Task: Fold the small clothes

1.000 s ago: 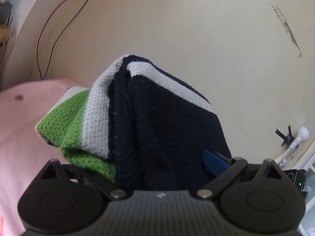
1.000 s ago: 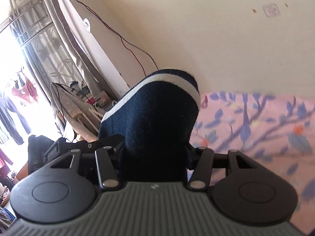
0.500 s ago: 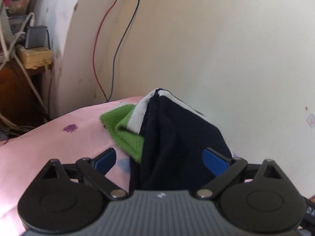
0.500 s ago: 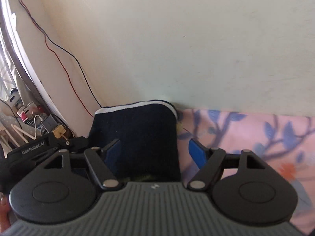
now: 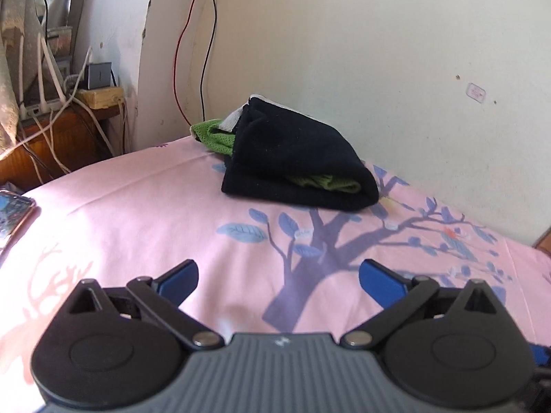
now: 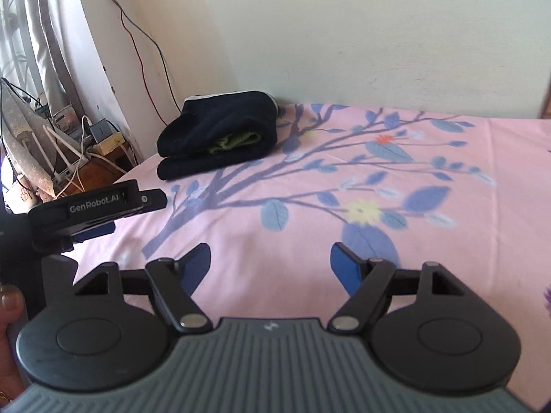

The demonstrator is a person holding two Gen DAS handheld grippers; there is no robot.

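Note:
A folded dark navy knit garment (image 5: 296,158) with green and white stripes lies on the pink bedsheet (image 5: 137,213) at the far corner by the wall. It also shows in the right wrist view (image 6: 220,137), with green showing inside the fold. My left gripper (image 5: 278,280) is open and empty, well back from the garment above the sheet. My right gripper (image 6: 270,265) is open and empty, also back from it. The left gripper's body (image 6: 93,206) shows at the left of the right wrist view.
A cream wall (image 5: 378,51) runs behind the bed. Red and black wires (image 5: 193,51) hang down it. A wooden side table (image 5: 62,127) with cables and a charger stands left of the bed. A phone (image 5: 12,213) lies at the sheet's left edge.
Both grippers let go of the folded garment and pulled back. It now rests on the bed by the wall, and both jaws stand wide open.

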